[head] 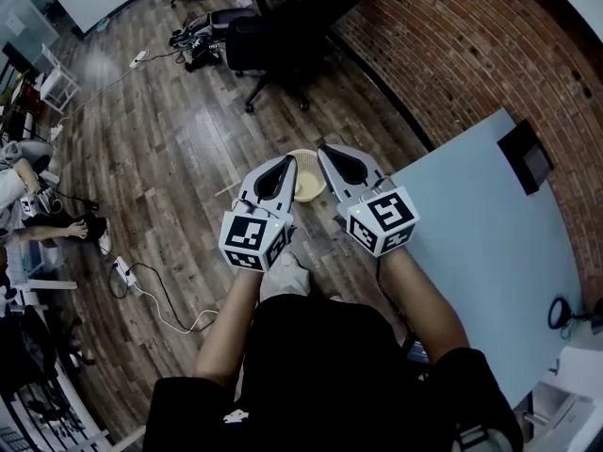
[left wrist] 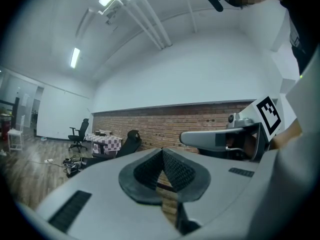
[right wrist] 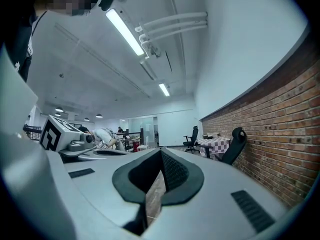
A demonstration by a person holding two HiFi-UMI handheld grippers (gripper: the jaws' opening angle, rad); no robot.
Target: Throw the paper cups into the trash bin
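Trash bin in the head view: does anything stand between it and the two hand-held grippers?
Nothing visible does. The trash bin shows open on the floor between the tips of the left hand-held gripper and the right hand-held gripper. Both are shut and empty.

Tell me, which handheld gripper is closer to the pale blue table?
Right. The right gripper is just beside the edge of the pale blue table, over the wood floor; the left gripper sits on its far side, farther from the table.

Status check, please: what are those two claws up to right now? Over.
Left gripper shut, empty. Right gripper shut, empty. No paper cups in view; round tan bin on floor beneath tips. Nothing blocking it.
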